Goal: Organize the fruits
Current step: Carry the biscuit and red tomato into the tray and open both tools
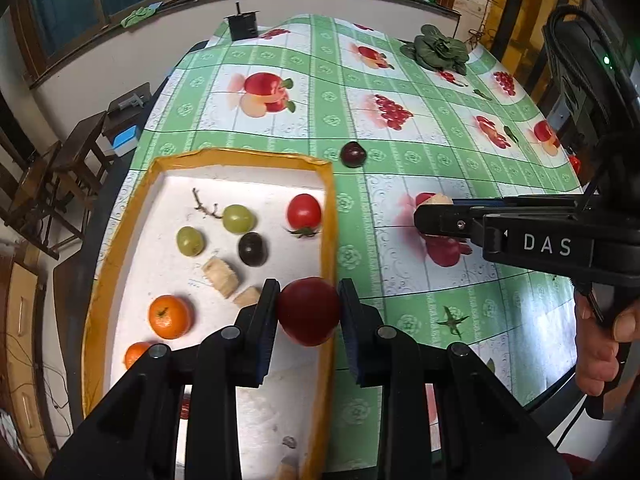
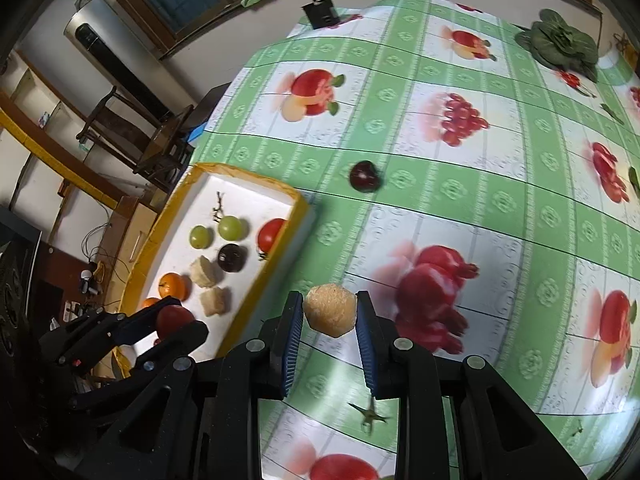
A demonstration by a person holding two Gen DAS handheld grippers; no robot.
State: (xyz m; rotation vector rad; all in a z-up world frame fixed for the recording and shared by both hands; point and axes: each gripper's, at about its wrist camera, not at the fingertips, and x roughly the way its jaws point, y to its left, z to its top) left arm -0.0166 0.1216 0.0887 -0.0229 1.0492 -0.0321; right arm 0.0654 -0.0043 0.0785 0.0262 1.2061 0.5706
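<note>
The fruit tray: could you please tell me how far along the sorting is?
Already in the tray: two green grapes, a tomato, a dark plum, two oranges and two pale chunks. In hand: the left tool holds a red tomato, and the right tool holds another chunk. Left: the dark cherry on the tablecloth.

Green-checked tablecloth (image 1: 400, 184) with fruit prints; leafy green vegetable (image 1: 438, 50) at far right corner; small black box (image 1: 241, 26) at far edge; green cloth (image 1: 138, 16) on windowsill; wooden chairs (image 1: 60, 176) beside table.
</note>
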